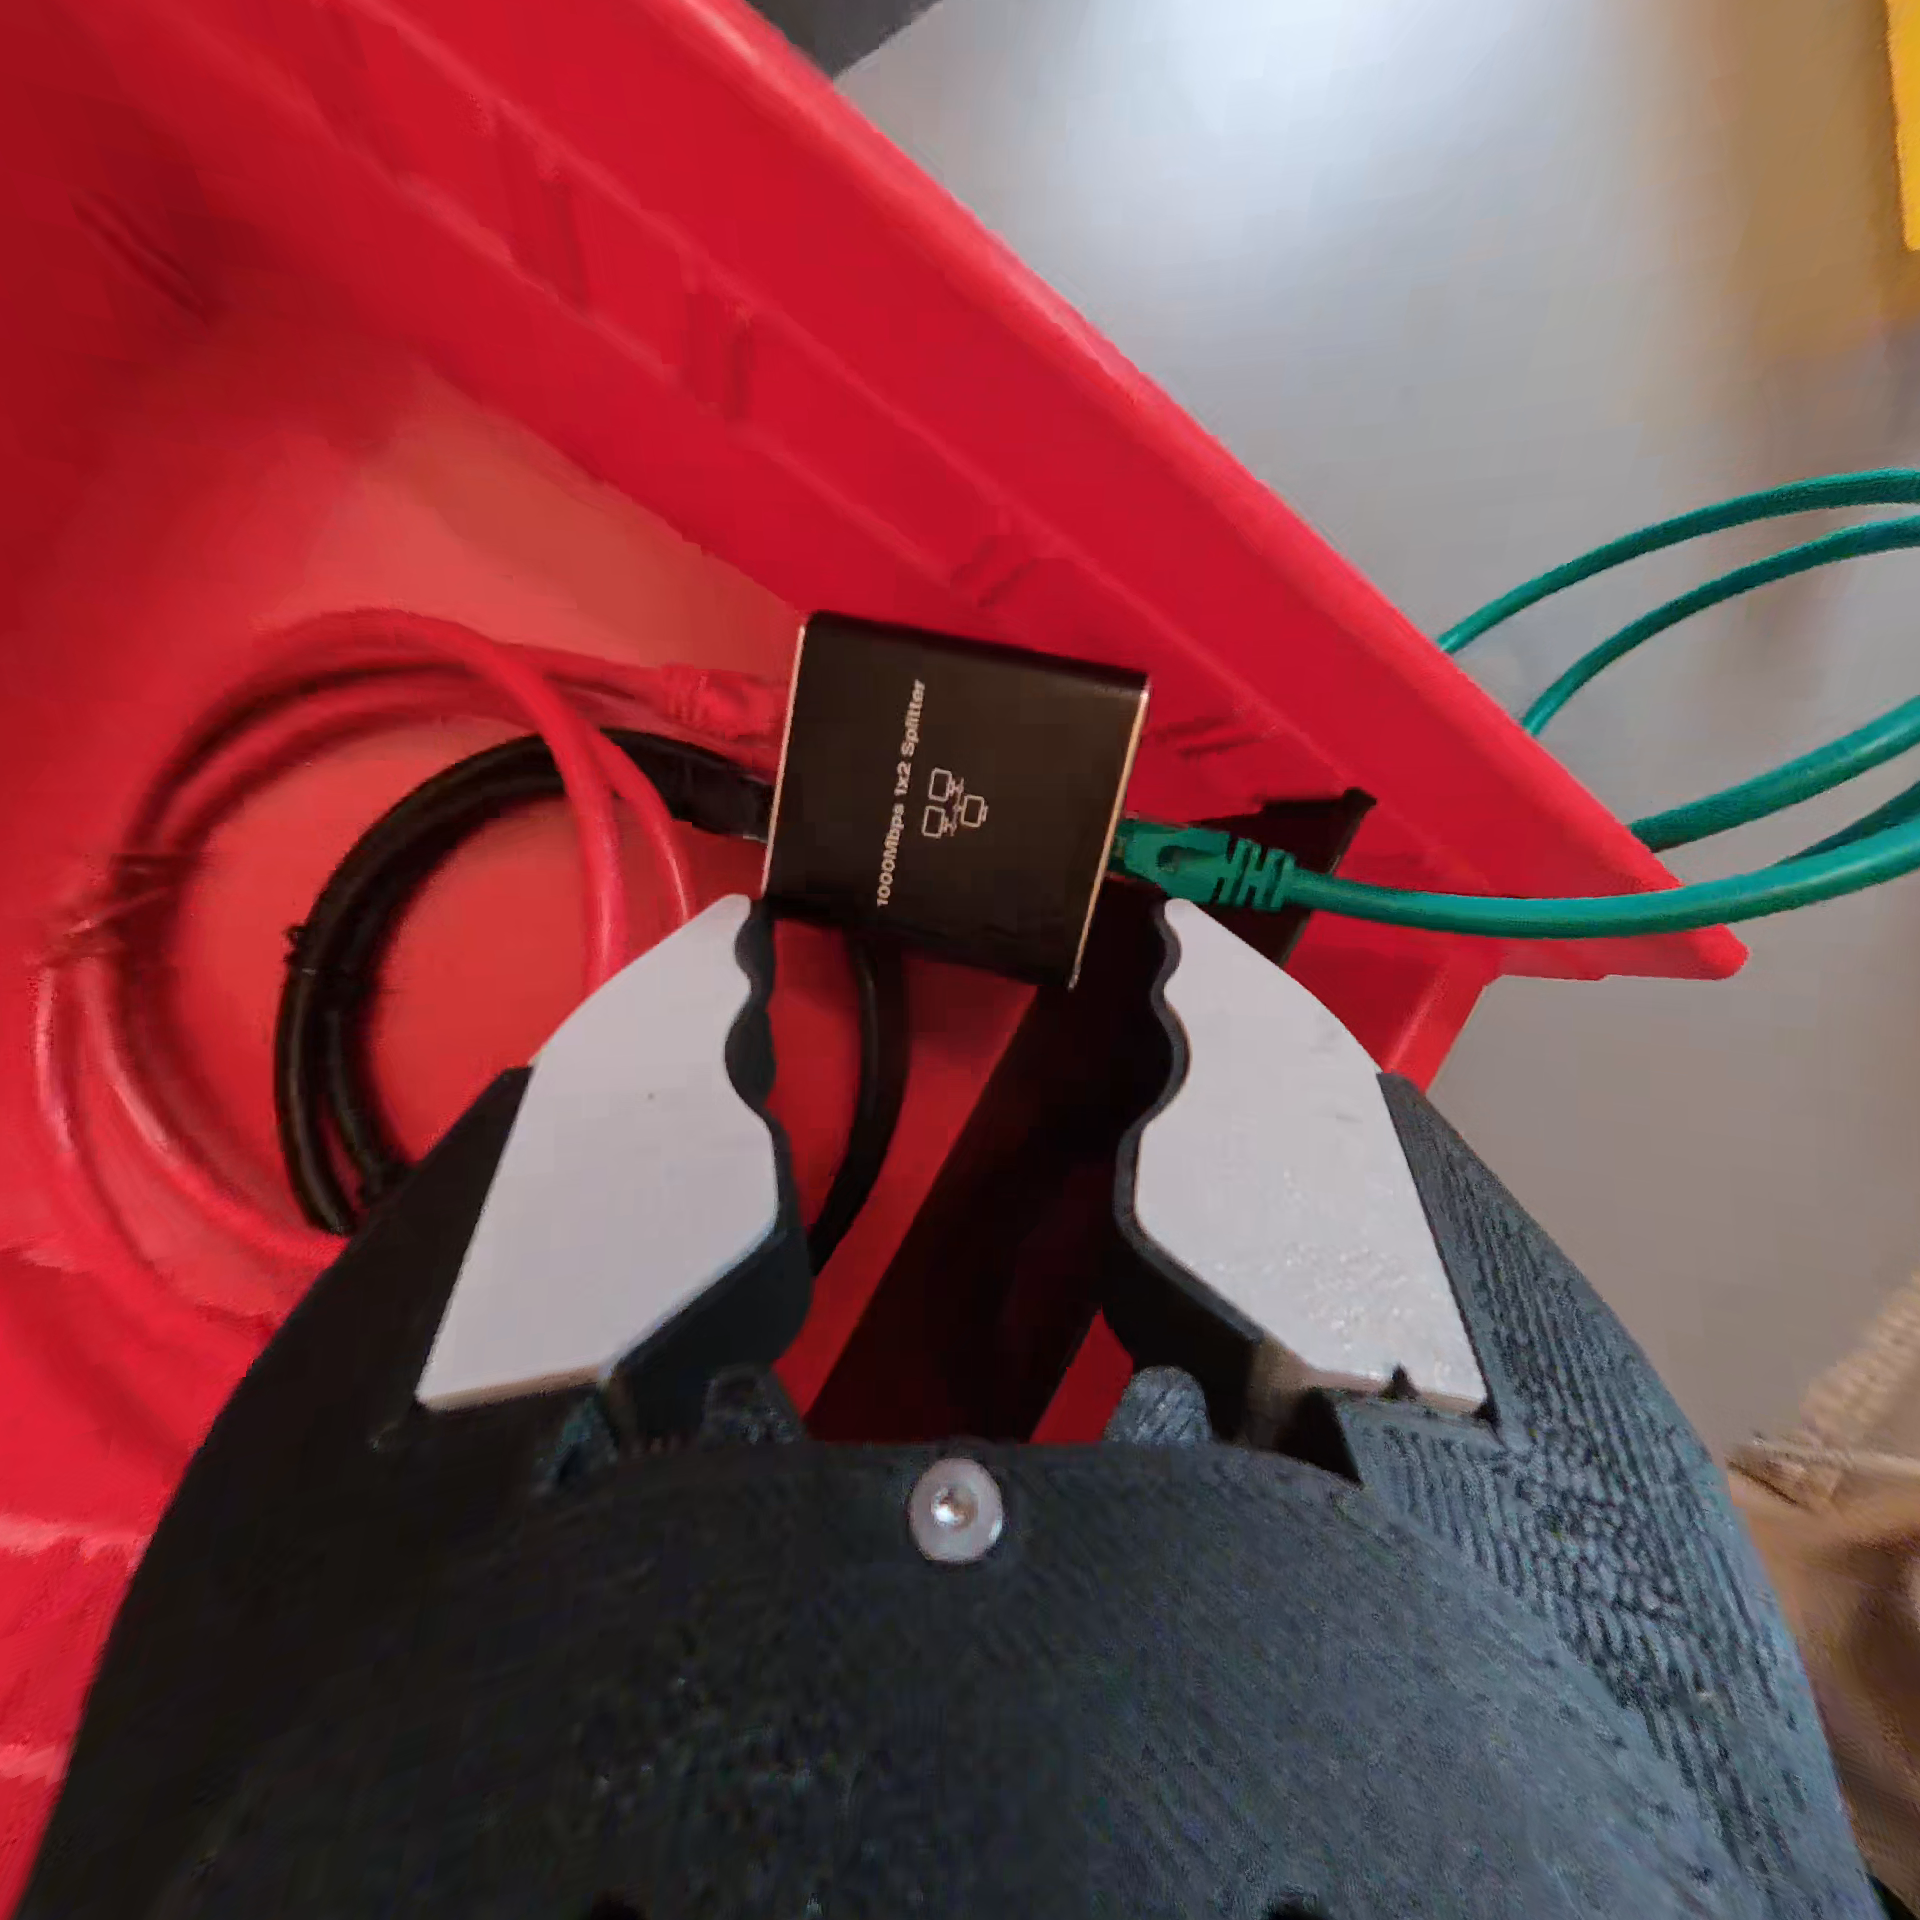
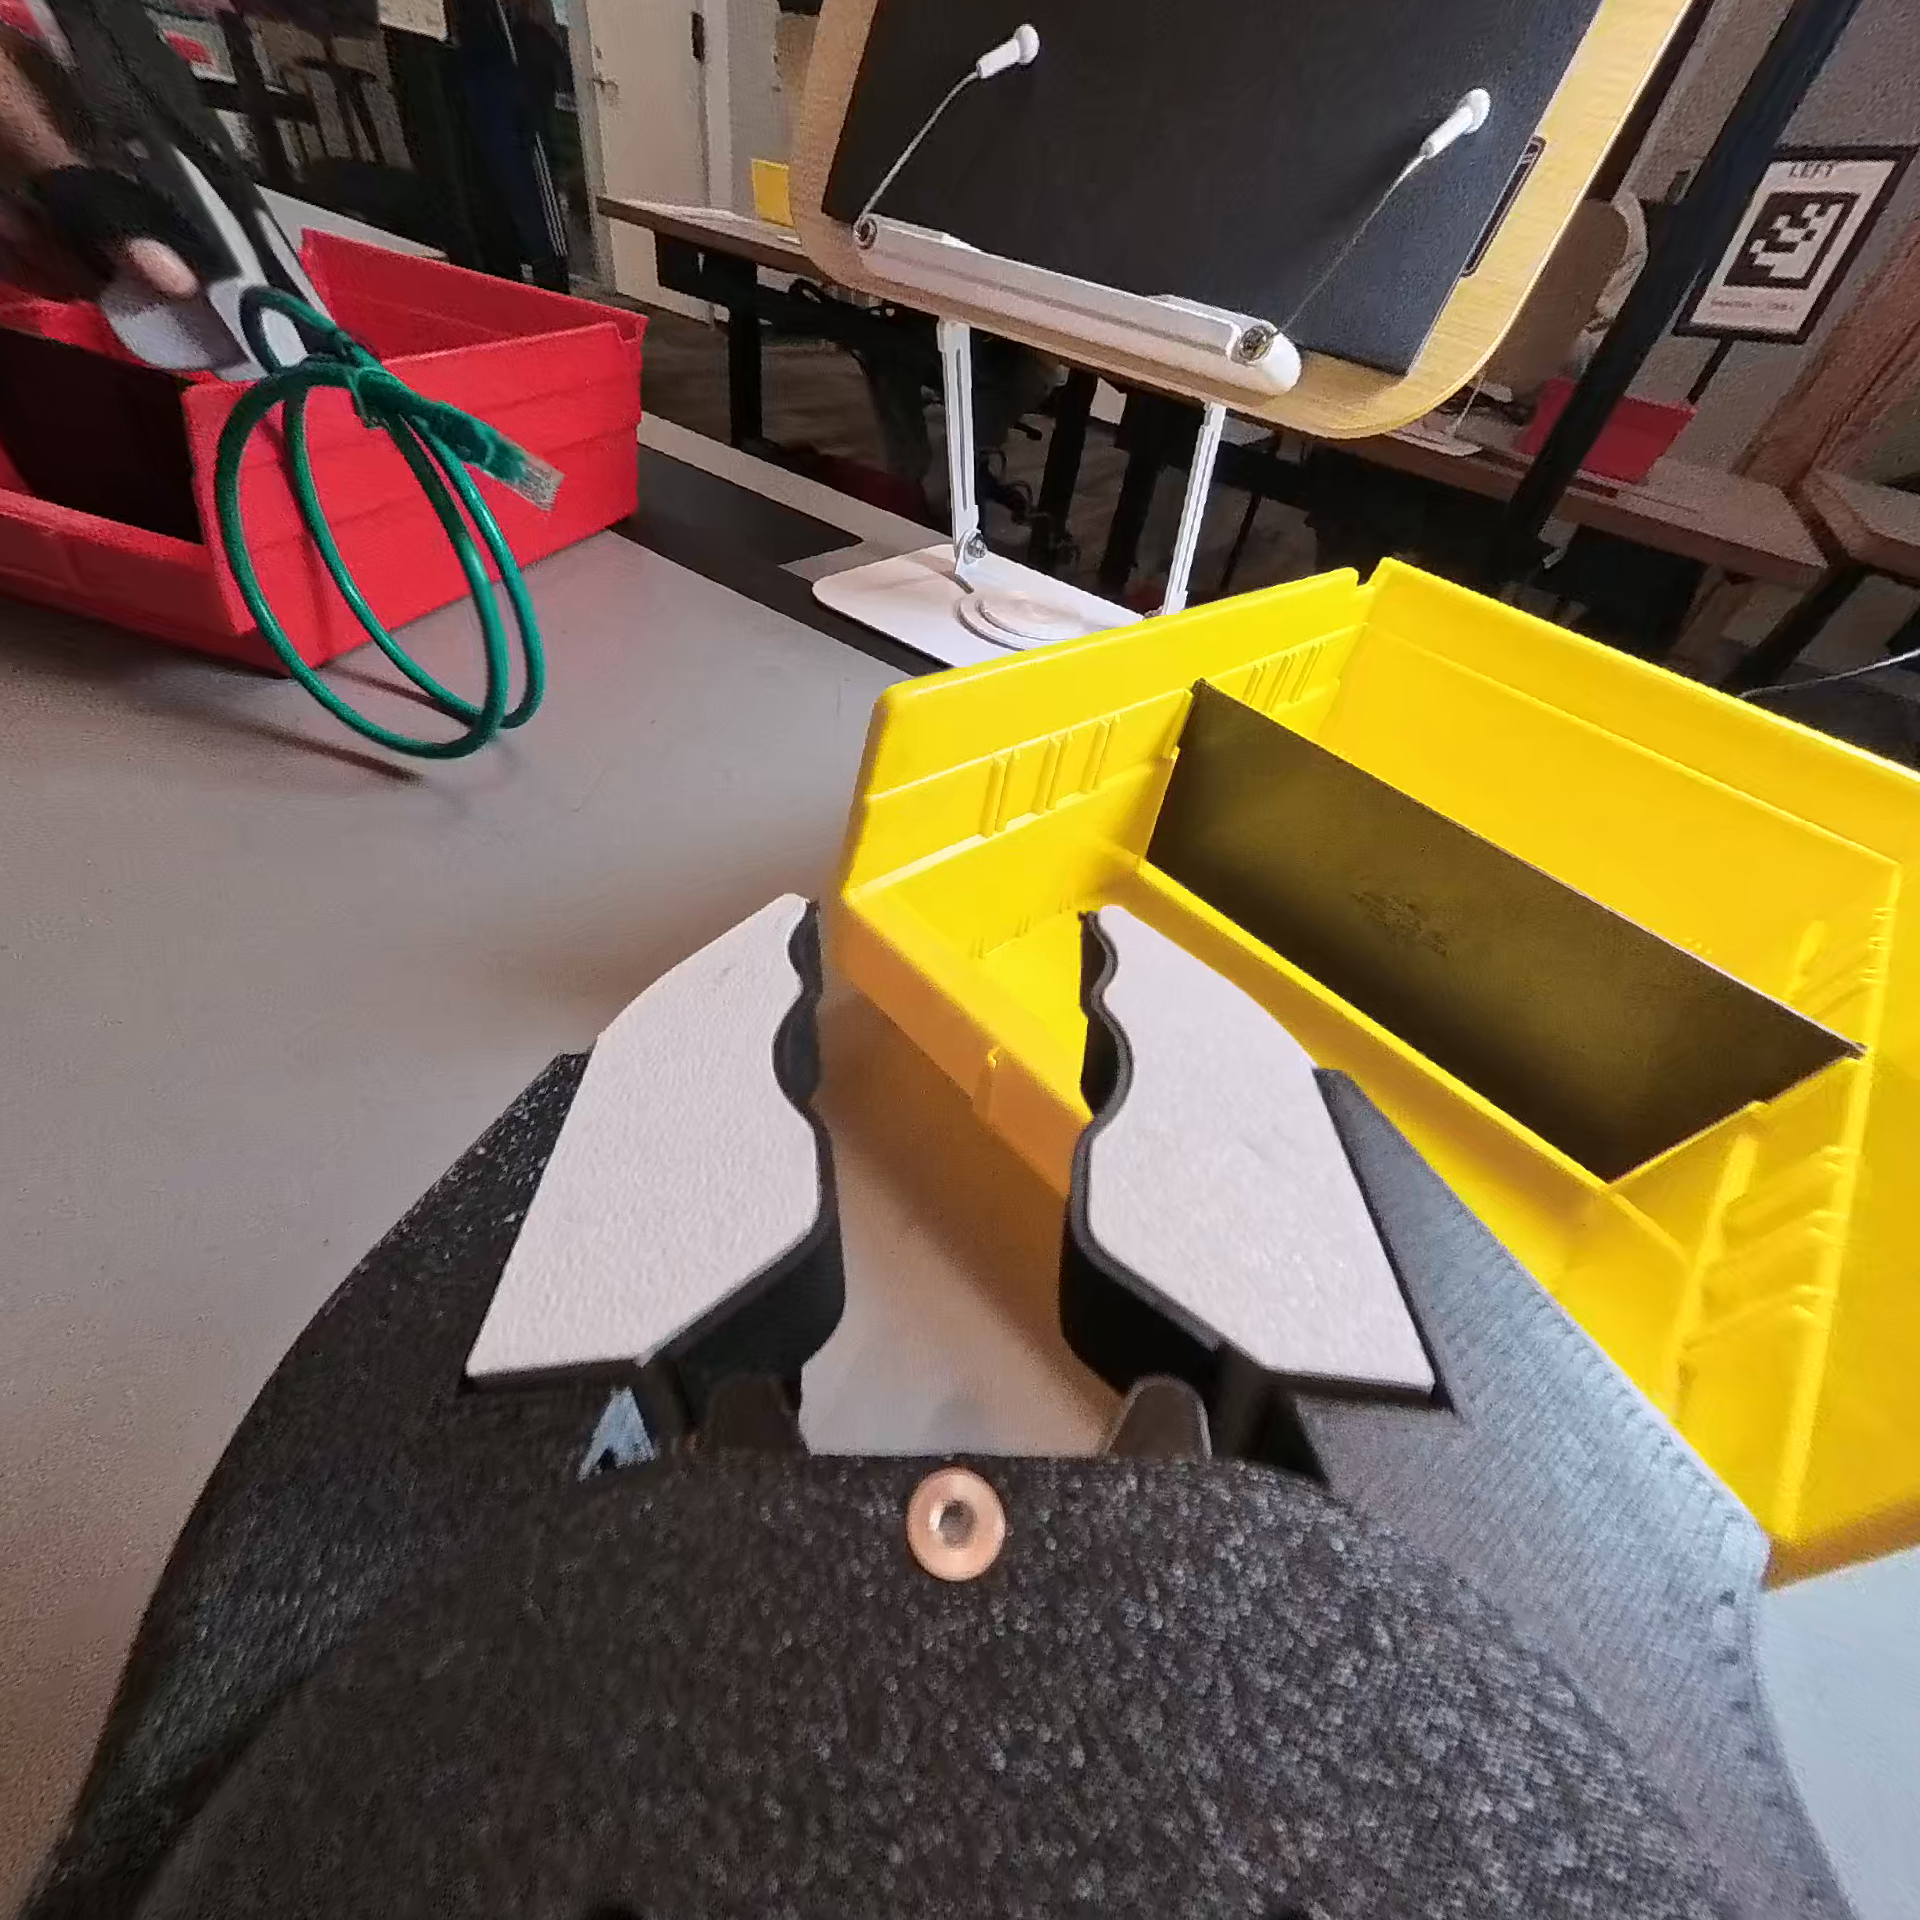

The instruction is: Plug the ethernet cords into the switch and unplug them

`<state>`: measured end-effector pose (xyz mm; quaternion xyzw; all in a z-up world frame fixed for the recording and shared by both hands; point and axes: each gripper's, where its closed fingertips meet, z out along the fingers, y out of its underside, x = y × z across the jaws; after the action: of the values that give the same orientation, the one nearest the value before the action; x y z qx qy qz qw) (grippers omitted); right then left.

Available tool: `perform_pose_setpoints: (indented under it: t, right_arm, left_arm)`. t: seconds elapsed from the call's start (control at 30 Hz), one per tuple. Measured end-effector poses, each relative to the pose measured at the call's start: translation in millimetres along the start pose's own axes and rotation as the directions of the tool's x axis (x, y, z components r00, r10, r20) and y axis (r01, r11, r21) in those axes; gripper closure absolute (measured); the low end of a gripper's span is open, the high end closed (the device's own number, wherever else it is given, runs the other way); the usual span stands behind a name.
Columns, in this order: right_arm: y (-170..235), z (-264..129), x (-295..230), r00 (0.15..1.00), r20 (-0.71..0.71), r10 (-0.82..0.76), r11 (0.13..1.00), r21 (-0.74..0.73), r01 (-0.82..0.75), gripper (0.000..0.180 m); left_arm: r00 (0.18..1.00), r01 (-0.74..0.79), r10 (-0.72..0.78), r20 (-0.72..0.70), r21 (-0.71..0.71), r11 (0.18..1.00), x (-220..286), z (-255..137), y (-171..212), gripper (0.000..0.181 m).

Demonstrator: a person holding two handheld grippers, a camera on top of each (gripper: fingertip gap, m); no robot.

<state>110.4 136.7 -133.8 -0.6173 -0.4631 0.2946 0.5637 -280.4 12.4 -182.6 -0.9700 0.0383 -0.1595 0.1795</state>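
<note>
Switch (image 1: 951, 795) seen only by left gripper (image 1: 956, 920); right gripper (image 2: 948, 925): yellow bin (image 2: 1558, 748); both fingers apart.

My left gripper (image 1: 956, 914) points steeply down, its grey-faced fingers (image 1: 623, 1164) spread wide with nothing clamped between them; my right gripper (image 2: 945, 925) is angled low and forward, its jaws likewise parted and empty, wavy black inner pads (image 2: 800, 1029) facing each other across the gap
</note>
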Motion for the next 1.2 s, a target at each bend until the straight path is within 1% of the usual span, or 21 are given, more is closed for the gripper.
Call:
perform_pose_setpoints:
  t: [0.03, 0.17, 0.33, 0.47, 0.6, 0.77, 0.9, 0.93, 1.0, 1.1, 1.2]
  right_arm:
    - [0, 0, 1, 1.0, 0.001, 0.005, 1.0, 0.002, -0.005, 0.134]
    - [2, 1, 0, 0.998, 0.027, 0.049, 0.999, -0.001, -0.049, 0.135]
    - [2, -1, -3, 0.998, 0.035, 0.048, 0.999, -0.001, -0.048, 0.137]
    - [3, 0, -5, 0.998, 0.04, 0.053, 0.999, -0.007, -0.053, 0.138]
    - [3, -1, -7, 0.998, 0.042, 0.047, 0.999, -0.011, -0.046, 0.139]
    - [-1, -1, -10, 0.999, 0.044, 0.021, 1.0, 0.0, -0.021, 0.14]
    - [-17, 0, -19, 0.997, 0.055, -0.046, 0.999, 0.031, 0.045, 0.14]
    - [-23, 0, -21, 0.996, 0.058, -0.065, 0.997, 0.042, 0.063, 0.137]
    - [-41, 0, -25, 0.993, 0.058, -0.103, 0.992, 0.074, 0.098, 0.139]
    - [-83, -1, -30, 0.983, 0.034, -0.182, 0.972, 0.16, 0.175, 0.14]
    - [-145, -6, -36, 0.938, -0.051, -0.344, 0.896, 0.28, 0.344, 0.142]
  left_arm:
    - [1.0, -0.003, 0.003, -0.007, -0.003, 1.0, -2, 1, -1, 0.113]
    - [0.998, 0.041, -0.042, -0.048, -0.017, 0.999, -7, 6, 0, 0.113]
    - [0.994, 0.072, -0.073, -0.087, -0.016, 0.997, -5, 11, 3, 0.112]
    - [0.997, 0.042, -0.04, -0.064, 0.022, 0.999, -7, 9, 0, 0.115]
    - [0.997, 0.026, -0.017, -0.071, 0.126, 0.992, -3, -4, -9, 0.116]
    - [0.997, -0.01, 0.031, -0.065, 0.296, 0.955, 6, -37, -26, 0.117]
    - [0.995, -0.042, 0.08, -0.063, 0.461, 0.887, 22, -79, -42, 0.117]
    - [0.993, -0.05, 0.096, -0.064, 0.508, 0.86, 27, -92, -47, 0.117]
    - [0.99, -0.076, 0.134, -0.053, 0.599, 0.797, 41, -120, -56, 0.117]
    - [0.972, -0.114, 0.227, -0.066, 0.711, 0.694, 75, -160, -65, 0.117]
    - [0.925, -0.165, 0.369, -0.087, 0.784, 0.598, 128, -188, -67, 0.117]
